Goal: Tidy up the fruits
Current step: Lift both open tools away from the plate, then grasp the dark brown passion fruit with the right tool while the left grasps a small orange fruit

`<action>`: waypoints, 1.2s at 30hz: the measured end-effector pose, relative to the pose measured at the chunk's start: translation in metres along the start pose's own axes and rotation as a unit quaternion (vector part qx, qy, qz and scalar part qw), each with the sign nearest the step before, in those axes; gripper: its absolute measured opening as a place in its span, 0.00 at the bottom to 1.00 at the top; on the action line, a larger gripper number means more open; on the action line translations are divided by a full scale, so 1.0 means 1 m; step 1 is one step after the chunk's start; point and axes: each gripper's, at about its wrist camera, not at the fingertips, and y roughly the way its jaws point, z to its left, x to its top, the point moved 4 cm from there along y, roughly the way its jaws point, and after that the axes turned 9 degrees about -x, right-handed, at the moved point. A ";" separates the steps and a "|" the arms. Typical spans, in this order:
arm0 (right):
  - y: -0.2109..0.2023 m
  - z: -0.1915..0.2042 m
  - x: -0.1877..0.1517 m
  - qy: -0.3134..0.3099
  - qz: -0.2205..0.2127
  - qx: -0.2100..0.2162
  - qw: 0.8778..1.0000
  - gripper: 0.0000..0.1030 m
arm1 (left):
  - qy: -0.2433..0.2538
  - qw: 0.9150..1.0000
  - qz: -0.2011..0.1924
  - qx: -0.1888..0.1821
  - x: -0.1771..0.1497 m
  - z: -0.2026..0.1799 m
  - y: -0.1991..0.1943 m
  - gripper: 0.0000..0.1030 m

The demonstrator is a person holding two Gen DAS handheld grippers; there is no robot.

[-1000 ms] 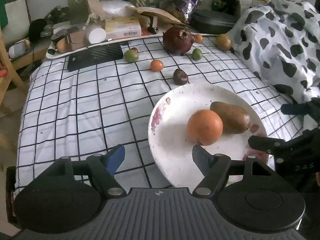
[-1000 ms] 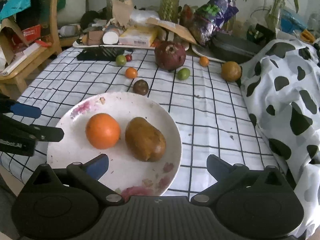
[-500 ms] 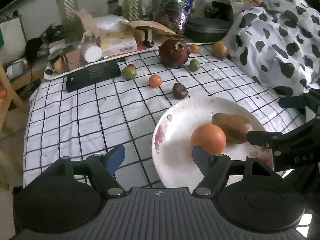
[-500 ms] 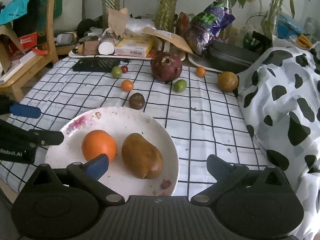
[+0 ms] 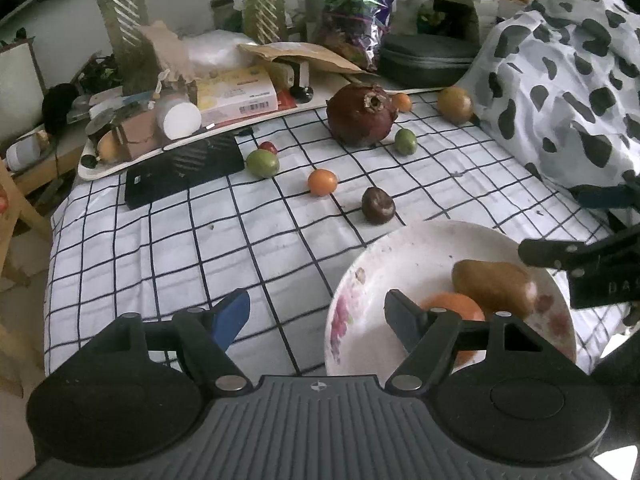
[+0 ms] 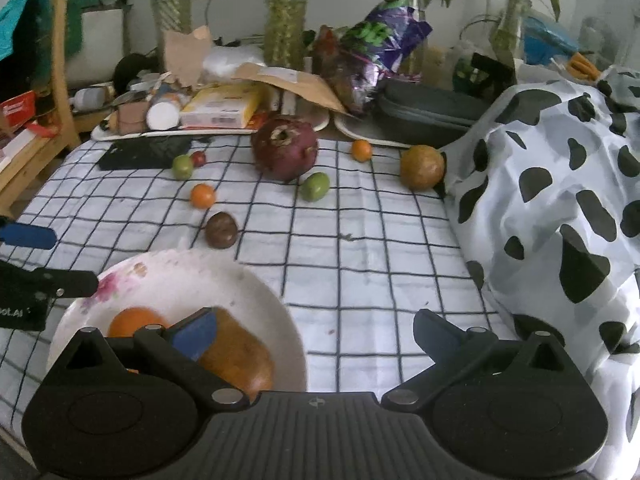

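A white floral plate (image 5: 400, 256) (image 6: 176, 276) lies at the near edge of the checked cloth and holds an orange (image 5: 456, 304) (image 6: 134, 320) and a brown oval fruit (image 5: 492, 286) (image 6: 236, 356). Farther back lie a dark round fruit (image 5: 378, 211) (image 6: 221, 230), a small orange fruit (image 5: 322, 182) (image 6: 203, 195), two green fruits (image 5: 262, 163) (image 5: 405, 141), a large dark red pomegranate (image 5: 362, 120) (image 6: 285, 147) and a yellow-brown fruit (image 5: 455, 104) (image 6: 422, 167). My left gripper (image 5: 316, 316) is open and empty by the plate's left rim. My right gripper (image 6: 316, 332) is open and empty over the plate's right rim.
A cow-print cloth (image 5: 560, 80) (image 6: 560, 200) is heaped along the right. Trays with boxes, a white tube and a black case (image 5: 428, 60) crowd the back edge. A black flat device (image 5: 184, 170) lies at the back left. A wooden chair (image 6: 60, 72) stands at the left.
Both grippers have pulled back toward me and risen; the plate now sits lower in both views. The fruits have not moved.
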 end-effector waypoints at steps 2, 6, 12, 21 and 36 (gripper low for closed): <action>0.005 -0.003 0.004 0.002 -0.001 -0.004 1.000 1.00 | 0.004 1.000 0.003 0.000 0.004 0.002 0.005 0.71; 0.014 -0.005 0.013 0.007 -0.001 -0.004 1.000 1.00 | 0.006 1.000 0.006 -0.004 0.012 0.006 0.013 0.71; 0.029 0.000 0.025 -0.007 0.003 0.006 1.000 1.00 | 0.001 1.000 0.006 -0.012 0.027 0.017 0.025 0.71; 0.050 0.020 0.042 -0.044 0.002 0.039 0.998 1.00 | 0.001 0.999 -0.004 -0.041 0.052 0.033 0.048 0.70; 0.087 0.052 0.060 -0.070 0.036 0.122 0.989 0.65 | -0.001 0.999 0.006 -0.054 0.072 0.057 0.080 0.70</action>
